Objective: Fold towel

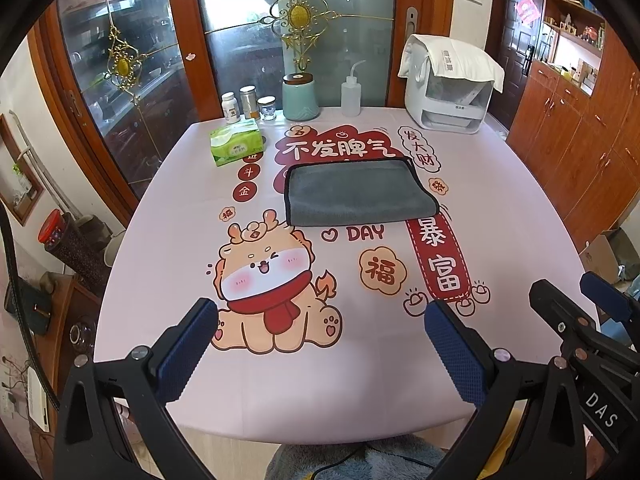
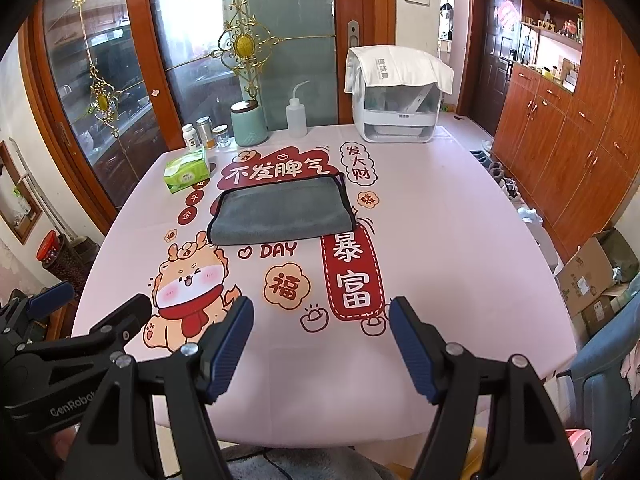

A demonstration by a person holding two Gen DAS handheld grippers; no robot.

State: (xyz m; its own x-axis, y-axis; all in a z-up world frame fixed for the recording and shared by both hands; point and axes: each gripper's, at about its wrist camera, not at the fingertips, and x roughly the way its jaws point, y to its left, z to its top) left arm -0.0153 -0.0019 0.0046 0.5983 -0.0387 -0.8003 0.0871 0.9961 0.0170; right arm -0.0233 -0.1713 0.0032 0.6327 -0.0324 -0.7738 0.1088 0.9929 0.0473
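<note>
At the counter's (image 1: 500,208) centre, the grey towel (image 1: 358,192) lies folded flat, a tissue pack (image 1: 237,141) at its 10 o'clock. Well apart at 6 o'clock, the left gripper (image 1: 320,344) and right gripper (image 2: 322,344) hover with jaws apart, holding nothing.

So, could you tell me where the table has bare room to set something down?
The right side of the table, from the towel to the edge, is bare, as is the near strip by both grippers. The far edge is crowded: tissue pack, jars, squeeze bottle, white appliance.
</note>
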